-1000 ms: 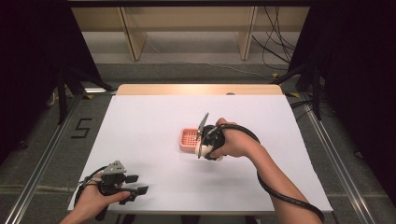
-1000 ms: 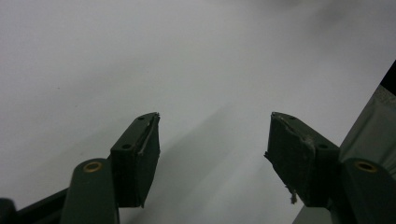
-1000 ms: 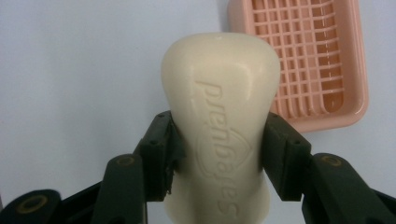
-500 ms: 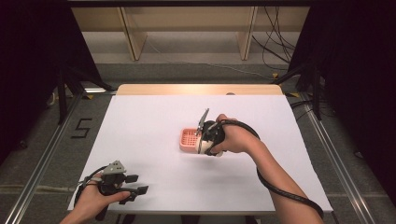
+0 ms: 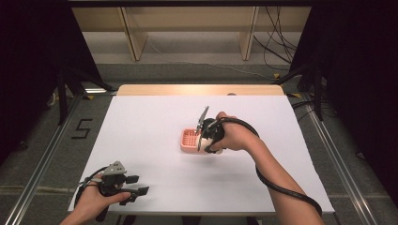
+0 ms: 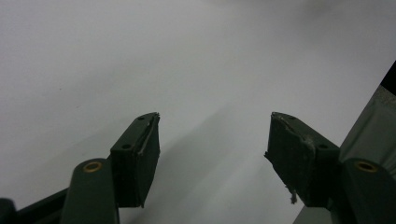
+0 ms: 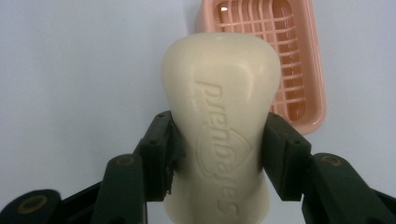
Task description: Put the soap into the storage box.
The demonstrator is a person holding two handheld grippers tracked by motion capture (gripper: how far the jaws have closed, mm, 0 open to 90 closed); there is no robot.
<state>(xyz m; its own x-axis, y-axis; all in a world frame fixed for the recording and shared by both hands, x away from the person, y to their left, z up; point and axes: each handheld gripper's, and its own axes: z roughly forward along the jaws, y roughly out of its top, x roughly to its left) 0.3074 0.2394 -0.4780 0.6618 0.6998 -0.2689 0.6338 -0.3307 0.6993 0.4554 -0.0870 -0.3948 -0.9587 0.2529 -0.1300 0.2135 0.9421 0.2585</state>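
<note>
A white table spans the scene, with a strip of bare wood along its far edge. Near its centre lies a pink dish with a grid floor, flat on the surface. The right gripper hangs just right of the dish, partly above it, its cable looping back along the person's forearm. In the right gripper view, its jaws are clamped on the two sides of a cream soap bar, which is held off the table with the dish beyond it, its far end overlapping the dish's near-left edge; raised lettering runs along the soap's face. The left gripper sits at the table's near-left corner in the person's left hand, jaws spread apart with nothing between them over bare white surface.
</note>
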